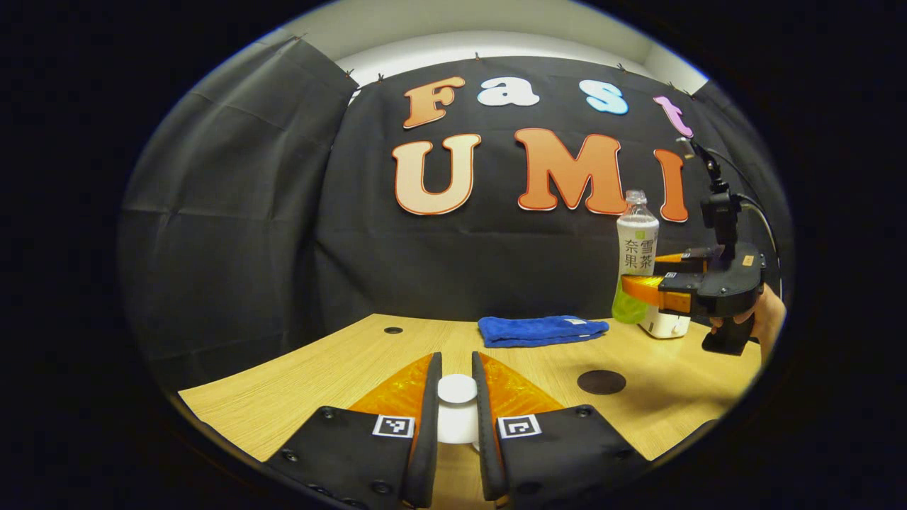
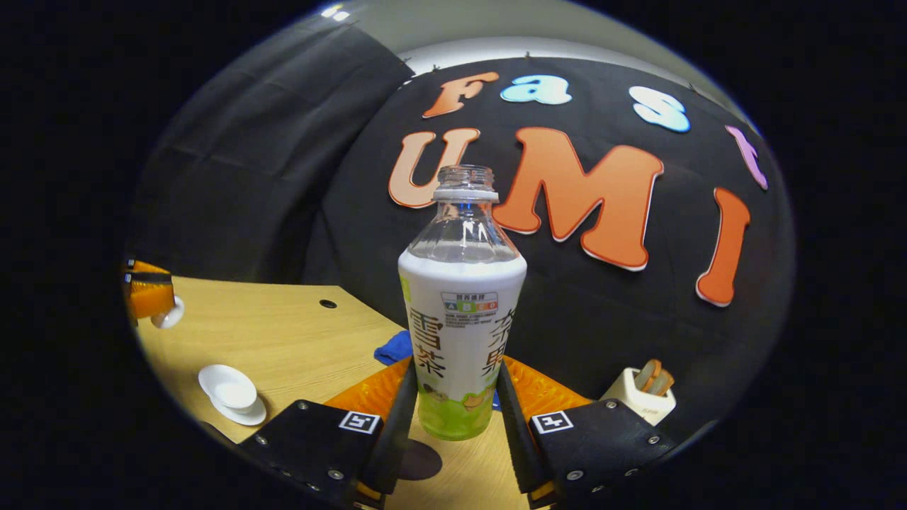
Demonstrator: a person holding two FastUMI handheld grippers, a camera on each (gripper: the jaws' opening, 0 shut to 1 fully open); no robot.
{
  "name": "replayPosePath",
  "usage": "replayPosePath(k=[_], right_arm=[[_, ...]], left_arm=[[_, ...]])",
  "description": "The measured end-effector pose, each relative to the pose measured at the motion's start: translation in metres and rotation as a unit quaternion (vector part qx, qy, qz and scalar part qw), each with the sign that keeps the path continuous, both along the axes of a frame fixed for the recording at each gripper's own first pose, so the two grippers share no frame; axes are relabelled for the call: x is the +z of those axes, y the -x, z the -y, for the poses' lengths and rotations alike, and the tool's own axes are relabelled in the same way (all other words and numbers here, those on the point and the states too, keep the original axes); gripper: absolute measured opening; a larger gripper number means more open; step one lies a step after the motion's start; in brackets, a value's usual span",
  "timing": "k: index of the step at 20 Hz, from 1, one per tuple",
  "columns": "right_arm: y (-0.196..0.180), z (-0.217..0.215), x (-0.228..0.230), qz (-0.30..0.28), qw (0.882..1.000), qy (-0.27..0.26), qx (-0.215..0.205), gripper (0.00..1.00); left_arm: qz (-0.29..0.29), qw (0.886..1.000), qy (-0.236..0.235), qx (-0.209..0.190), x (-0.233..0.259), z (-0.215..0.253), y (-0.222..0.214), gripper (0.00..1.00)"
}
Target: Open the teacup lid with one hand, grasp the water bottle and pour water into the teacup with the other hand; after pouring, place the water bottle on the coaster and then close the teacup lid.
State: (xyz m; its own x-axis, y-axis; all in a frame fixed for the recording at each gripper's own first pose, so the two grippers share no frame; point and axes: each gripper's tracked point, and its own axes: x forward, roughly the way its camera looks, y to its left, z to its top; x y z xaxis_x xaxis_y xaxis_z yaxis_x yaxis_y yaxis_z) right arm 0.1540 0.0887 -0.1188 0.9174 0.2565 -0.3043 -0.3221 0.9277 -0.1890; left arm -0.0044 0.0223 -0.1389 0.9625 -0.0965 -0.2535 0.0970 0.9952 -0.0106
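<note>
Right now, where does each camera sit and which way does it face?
Left gripper view: rides the left tongs, shut on the lid; faces across the table to the wall.
Right gripper view: rides the right tongs, shut on the water bottle; faces the wall, teacup at left.
Shared: water bottle, blue cloth, coaster, table; a hand shows in the left gripper view.

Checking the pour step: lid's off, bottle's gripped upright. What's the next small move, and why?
Probably carry the water bottle toward the open teacup: the right claw holds it upright, well off to the cup's side, while the left claw holds the lid clear.
</note>
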Motion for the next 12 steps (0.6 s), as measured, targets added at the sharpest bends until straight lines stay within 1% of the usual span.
replayPosePath(k=[1, 2, 5, 6, 7, 8, 9, 10, 12], right_arm=[[0.002, 0.000, -0.010, -0.022, 0.999, -0.026, -0.001, 0.63], [0.002, 0.002, -0.021, -0.040, 0.998, -0.044, -0.005, 0.64], [0.004, 0.005, -0.048, -0.083, 0.994, -0.073, -0.017, 0.63], [0.006, 0.005, -0.057, -0.094, 0.992, -0.076, -0.019, 0.64], [0.010, 0.002, -0.069, -0.107, 0.991, -0.073, -0.017, 0.63], [0.012, 0.002, -0.078, -0.116, 0.991, -0.066, -0.018, 0.64], [0.014, 0.002, -0.087, -0.124, 0.990, -0.059, -0.018, 0.64], [0.014, 0.003, -0.093, -0.130, 0.990, -0.055, -0.019, 0.64], [0.017, 0.003, -0.107, -0.146, 0.988, -0.053, -0.019, 0.64]], left_arm=[[0.004, 1.000, 0.003, -0.001, 0.004, 0.002, 0.001, 0.27], [0.006, 1.000, 0.006, -0.002, 0.005, 0.005, 0.001, 0.29], [0.010, 1.000, 0.005, -0.004, 0.005, 0.010, 0.002, 0.29], [0.010, 1.000, 0.005, -0.004, 0.004, 0.011, 0.003, 0.27], [0.009, 1.000, 0.004, -0.005, 0.004, 0.012, 0.003, 0.27], [0.007, 1.000, 0.003, -0.005, 0.003, 0.012, 0.004, 0.29], [0.007, 1.000, 0.003, -0.005, 0.002, 0.012, 0.005, 0.29], [0.006, 1.000, 0.003, -0.005, 0.000, 0.013, 0.005, 0.27], [0.004, 1.000, 0.004, -0.006, -0.001, 0.014, 0.006, 0.28]])
